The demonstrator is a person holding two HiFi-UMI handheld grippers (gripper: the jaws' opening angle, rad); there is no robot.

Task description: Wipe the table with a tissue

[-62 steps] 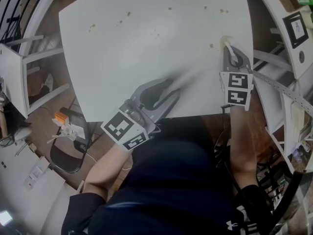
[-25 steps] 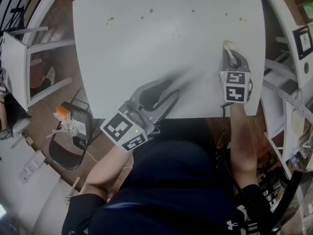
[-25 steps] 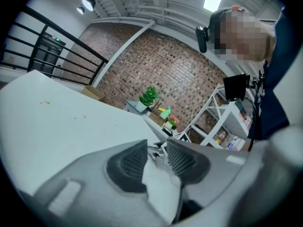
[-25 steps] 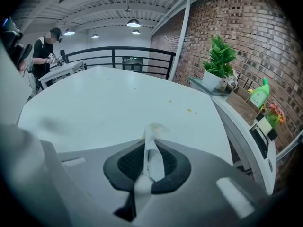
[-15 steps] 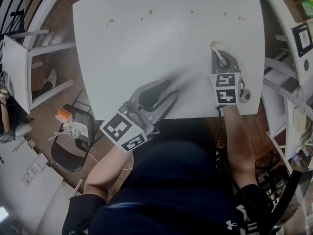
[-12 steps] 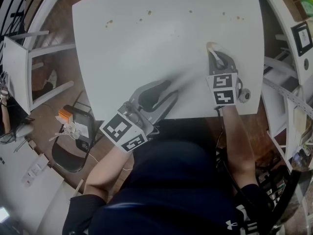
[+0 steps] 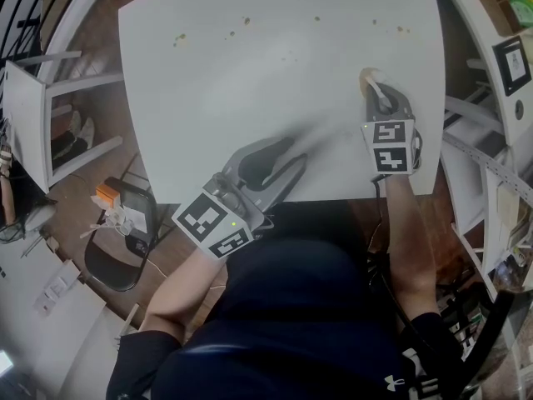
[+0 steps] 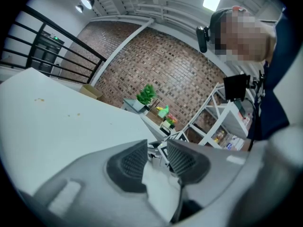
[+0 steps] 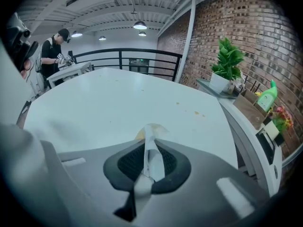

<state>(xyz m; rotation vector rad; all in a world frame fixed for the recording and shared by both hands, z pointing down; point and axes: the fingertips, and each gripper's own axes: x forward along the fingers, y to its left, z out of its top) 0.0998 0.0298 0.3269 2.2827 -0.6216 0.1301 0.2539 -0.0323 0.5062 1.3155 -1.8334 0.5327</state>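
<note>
Table [image 7: 250,82], tissue [image 9: 152,161] in right gripper [image 7: 379,97]

The person wears a dark short-sleeved shirt [image 7: 300,307] with a small white logo [image 7: 393,382]. The left gripper [image 7: 310,140] and right gripper [image 7: 376,90] are grey moulded shells. Their fingers [image 9: 130,162] carry dark ribbed pads. Each bears a cube [image 7: 212,223] of black-and-white square markers. A thin black cable [image 7: 376,192] leaves the right one.

- table [image 7: 250,73]: white, with small brown specks [image 7: 179,37] near the top of the head view
- tissue [image 9: 152,160]: white, yellow-brown stain at its tip
- left gripper [image 8: 156,157] and right gripper [image 7: 377,92]: grey, dark ribbed pads, black-and-white square markers
- wall [image 9: 255,27]: red-brown brick
</note>
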